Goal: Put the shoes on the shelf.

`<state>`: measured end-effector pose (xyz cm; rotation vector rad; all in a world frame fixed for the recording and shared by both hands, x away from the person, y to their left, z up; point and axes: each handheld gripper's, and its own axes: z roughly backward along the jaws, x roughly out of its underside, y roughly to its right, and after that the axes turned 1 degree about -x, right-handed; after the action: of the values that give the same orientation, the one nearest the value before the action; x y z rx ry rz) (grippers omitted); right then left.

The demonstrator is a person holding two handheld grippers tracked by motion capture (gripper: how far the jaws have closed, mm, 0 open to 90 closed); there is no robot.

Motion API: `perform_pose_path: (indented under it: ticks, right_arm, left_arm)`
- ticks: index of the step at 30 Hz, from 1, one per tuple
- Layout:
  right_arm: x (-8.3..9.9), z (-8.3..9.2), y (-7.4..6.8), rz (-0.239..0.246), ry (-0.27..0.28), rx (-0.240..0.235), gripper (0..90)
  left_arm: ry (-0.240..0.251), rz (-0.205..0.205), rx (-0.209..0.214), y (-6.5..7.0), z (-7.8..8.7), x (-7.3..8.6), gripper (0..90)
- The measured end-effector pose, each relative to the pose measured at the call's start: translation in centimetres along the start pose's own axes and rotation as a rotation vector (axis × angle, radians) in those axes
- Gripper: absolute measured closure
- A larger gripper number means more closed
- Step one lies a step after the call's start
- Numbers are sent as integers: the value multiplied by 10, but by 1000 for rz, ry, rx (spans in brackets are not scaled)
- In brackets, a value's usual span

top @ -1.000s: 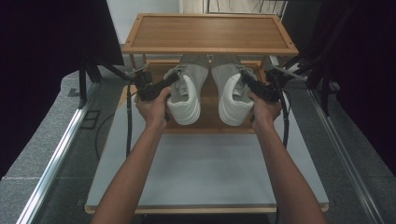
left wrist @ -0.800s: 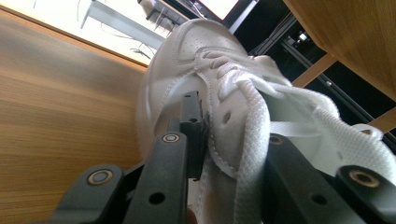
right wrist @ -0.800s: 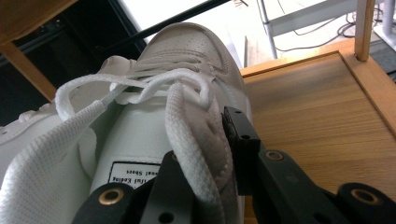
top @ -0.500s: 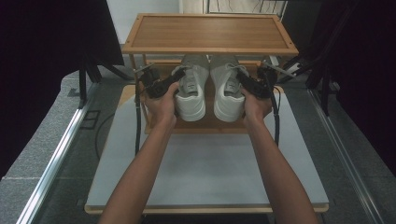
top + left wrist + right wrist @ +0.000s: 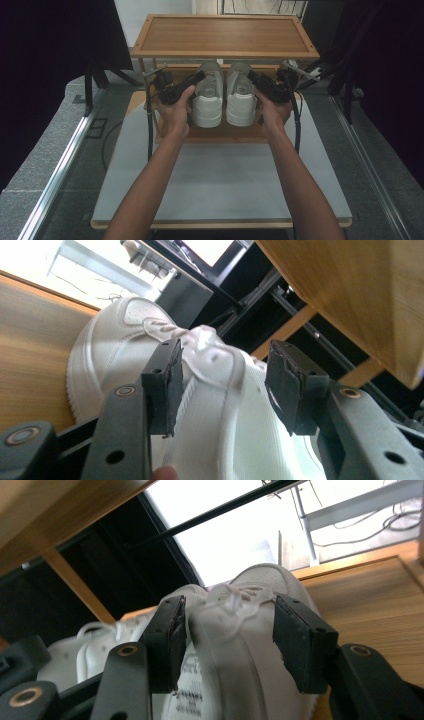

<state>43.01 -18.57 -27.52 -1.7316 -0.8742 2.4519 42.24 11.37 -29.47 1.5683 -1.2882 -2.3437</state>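
Note:
Two white sneakers stand side by side on the lower shelf [image 5: 225,134] of a wooden rack, toes pointing away under the top shelf. My left gripper [image 5: 200,76] reaches the left sneaker [image 5: 207,100] from its outer side. In the left gripper view the jaws [image 5: 222,385] stand wide apart with the sneaker's [image 5: 110,350] laces and collar between them. My right gripper [image 5: 251,76] mirrors this at the right sneaker [image 5: 241,100]. In the right gripper view that gripper [image 5: 227,640] is open around the sneaker [image 5: 265,580], and the other sneaker [image 5: 85,650] lies beyond it.
The rack's top shelf [image 5: 225,35] hangs low over the sneakers' toes. The rack stands at the far end of a grey table [image 5: 225,185]. Black stands and cables [image 5: 149,125] flank the rack on both sides.
Both hands moved forward, carrying the sneakers deeper onto the lower shelf and under the top shelf. The two sneakers now sit closer together.

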Motion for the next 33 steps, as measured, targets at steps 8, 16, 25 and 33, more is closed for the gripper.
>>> perform_pose_path:
  ticks: [8, 16, 25, 33]
  right_arm:
    - [4, 40, -1, 188, -11, -19, 674]
    - [23, 80, -3, 337, -23, -75, 860]
    - [57, 86, -23, 481, -124, -219, 895]
    - [62, 74, -27, 495, -143, -217, 896]
  left_arm:
    - [-9, -173, -4, 7, 39, 1, 585]
    - [-53, -274, 69, 10, 72, 17, 834]
    - [-134, -360, 110, 23, 77, 49, 900]
    - [-189, -384, 96, 22, 65, 61, 900]
